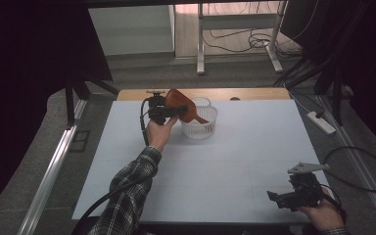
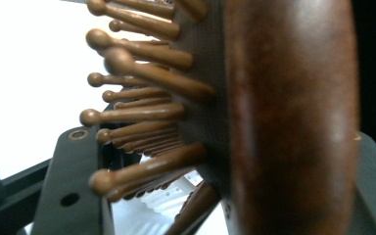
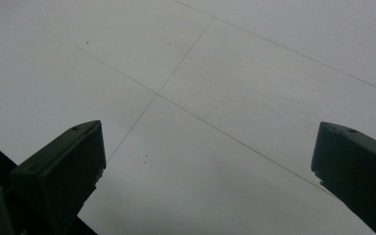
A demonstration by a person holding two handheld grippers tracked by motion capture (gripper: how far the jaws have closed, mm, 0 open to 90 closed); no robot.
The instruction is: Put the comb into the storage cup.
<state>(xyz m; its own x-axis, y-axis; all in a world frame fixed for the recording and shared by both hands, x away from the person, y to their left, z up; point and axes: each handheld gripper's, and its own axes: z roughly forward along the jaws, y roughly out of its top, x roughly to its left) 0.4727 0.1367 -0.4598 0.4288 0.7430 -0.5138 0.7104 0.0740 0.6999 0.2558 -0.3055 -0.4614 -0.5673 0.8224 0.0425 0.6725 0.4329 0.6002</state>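
Near the upper middle of the high view, my left gripper (image 1: 178,111) holds the brown wooden paddle hairbrush (image 1: 183,105) over the white plastic slatted basket (image 1: 200,125), I think to drop it in. At lower right my right gripper (image 1: 279,198) waits. Up close in the left gripper view, the brush (image 2: 289,122) sits between the jaws; whether the pads press it I cannot tell. Across the right gripper view, the jaws stand wide apart over the white table (image 3: 225,73).

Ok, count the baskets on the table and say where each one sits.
1. The white basket stands at the table's far edge, left of centre, with the brown hairbrush leaning into it beside the left claw.
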